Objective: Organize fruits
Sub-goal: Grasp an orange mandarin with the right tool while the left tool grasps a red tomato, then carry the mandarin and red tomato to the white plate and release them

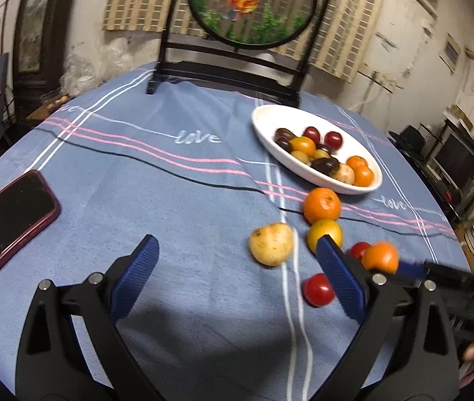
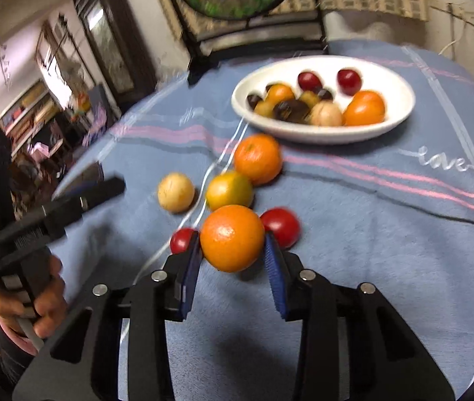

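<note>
Right gripper [image 2: 233, 254] fingers clamp the orange [image 2: 232, 238], lifted just off the surface near the loose fruit, presumably bound for the white dish [image 2: 400, 117] beyond. Left gripper [image 1: 237, 264] hangs spread wide, holding nothing.

phone [image 1: 9, 224]: corner cut off by left edge | bowl [image 2: 323, 130] fruits: motion-blurred

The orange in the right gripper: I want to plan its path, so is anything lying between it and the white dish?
Yes. The orange in the right gripper has a yellow-green citrus and a second orange on the cloth between it and the white dish. Lifted above them, the path looks open.
</note>
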